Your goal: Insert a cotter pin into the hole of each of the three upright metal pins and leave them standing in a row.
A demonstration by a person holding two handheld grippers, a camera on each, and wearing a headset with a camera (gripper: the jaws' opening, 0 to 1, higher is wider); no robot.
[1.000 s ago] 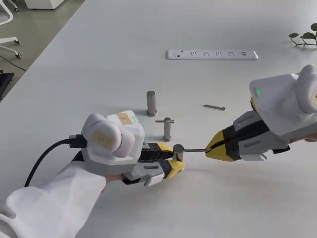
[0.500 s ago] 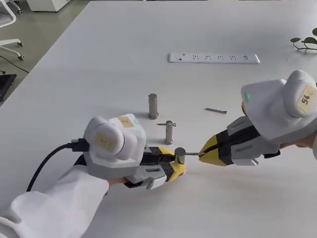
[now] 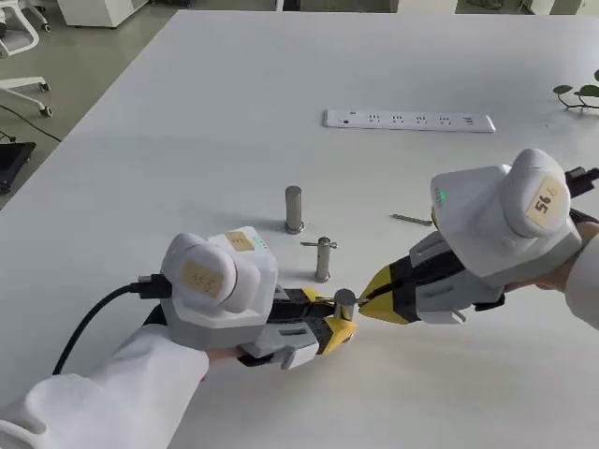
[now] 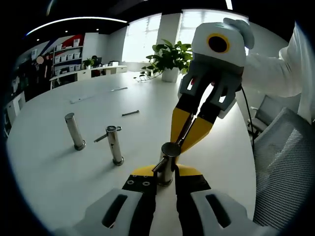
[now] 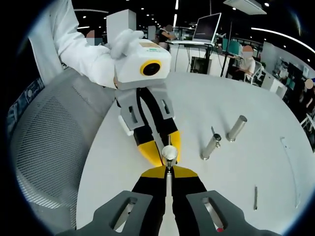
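Observation:
My left gripper [image 3: 339, 313] is shut on the nearest upright metal pin [image 3: 344, 299], holding it on the white table. From the right, my right gripper [image 3: 367, 301] is shut on a thin cotter pin [image 4: 184, 135], its yellow tips almost at the pin. In the left gripper view the cotter pin's end [image 4: 157, 167] pokes out of the held pin [image 4: 167, 162] on the other side. The middle pin [image 3: 323, 259] stands with a cotter pin through its head. Behind it, the far pin [image 3: 294, 209] stands bare. The right gripper view looks straight at the held pin's head [image 5: 169, 153].
A loose cotter pin [image 3: 412, 220] lies on the table behind my right gripper. A white power strip [image 3: 409, 121] lies further back, and a small plant [image 3: 580, 94] sits at the far right edge. A black cable [image 3: 94, 313] trails from my left gripper.
My right gripper has moved left until its tips nearly touch the held pin, sliding the cotter pin deeper into the hole. My left gripper and the other two pins have stayed put.

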